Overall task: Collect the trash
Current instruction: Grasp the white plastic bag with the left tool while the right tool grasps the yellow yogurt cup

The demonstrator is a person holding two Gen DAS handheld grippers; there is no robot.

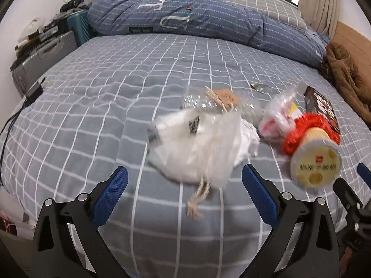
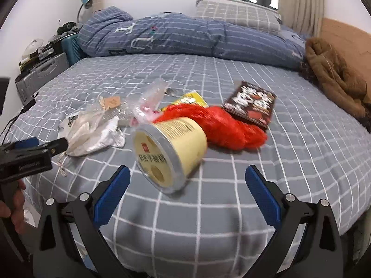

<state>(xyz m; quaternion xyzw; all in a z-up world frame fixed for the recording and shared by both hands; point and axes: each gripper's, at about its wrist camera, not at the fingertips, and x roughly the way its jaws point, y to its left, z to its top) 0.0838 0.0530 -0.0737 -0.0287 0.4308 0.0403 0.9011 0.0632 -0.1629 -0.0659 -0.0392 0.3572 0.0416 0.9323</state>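
Trash strewn across grey checked bed [image 2: 231, 208], mid-mattress. Components, as seen from right wrist view:

- Yellow cylindrical tub [image 2: 170, 151], tipped on its side, lid end facing camera; dead centre, just beyond tool tips.
- Red mesh netting [image 2: 222, 127], bunched at 1 o'clock of tub, touching tub's far end.
- Dark snack packet [image 2: 251, 105], flat, at 2 o'clock, touching far edge of netting.
- White crumpled bag [image 2: 92, 132] with drawstring cord, at 10 o'clock of tub.
- Clear plastic wrap [image 2: 153, 97] and brown paper tag [image 2: 112, 102], behind bag.

Left tool [image 1: 184, 190]: fingers spread wide, nothing between pads; white crumpled bag [image 1: 197, 148] just ahead, slightly blurred. Tub [image 1: 315, 162] at 3 o'clock of bag.

Right tool [image 2: 187, 187]: fingers spread wide, empty, aligned on tub.

Left tool body visible at 9 o'clock of right wrist view, held by hand [image 2: 16, 208].

Folded blue duvet [image 2: 185, 37] along far bed edge; brown garment [image 2: 334, 76] at 2 o'clock.
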